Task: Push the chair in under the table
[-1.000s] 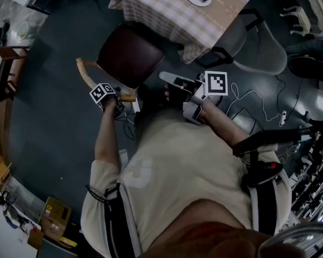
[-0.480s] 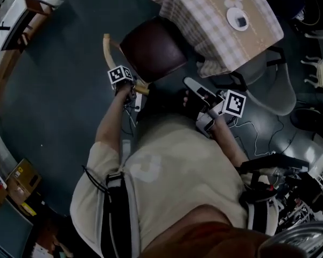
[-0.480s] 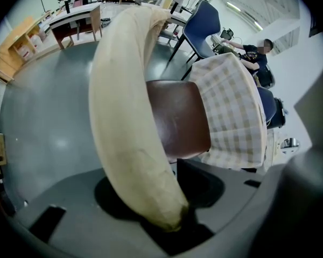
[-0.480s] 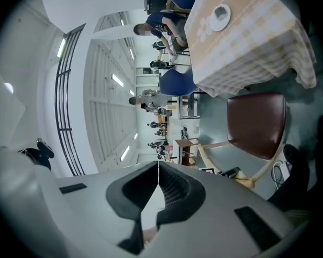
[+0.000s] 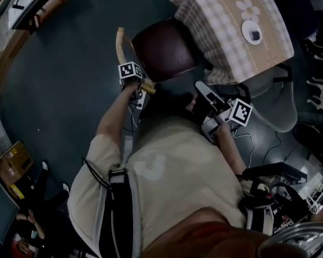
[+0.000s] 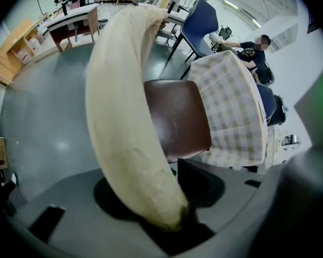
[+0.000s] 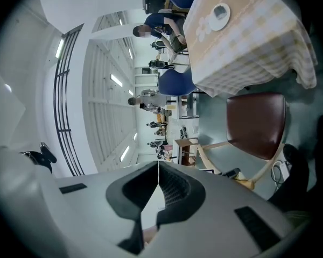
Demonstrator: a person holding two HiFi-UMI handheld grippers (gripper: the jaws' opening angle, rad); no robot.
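On the dark grey floor (image 5: 59,90), left gripper (image 5: 139,84) clamps chair backrest (image 6: 124,117); right gripper (image 7: 158,171) clenched.

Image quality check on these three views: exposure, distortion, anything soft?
Head view: dim and underexposed, floor dark, only the checked tablecloth reads bright, and the edges bend. Left gripper view: strong fisheye, and the pale curved wooden chair backrest looms close and soft. Right gripper view: scene lies sideways, ceiling lights flare, corners vignetted.

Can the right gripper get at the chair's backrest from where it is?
Probably yes: the right gripper, shut, hovers beside the seat, and the near end of the backrest looks unobstructed.
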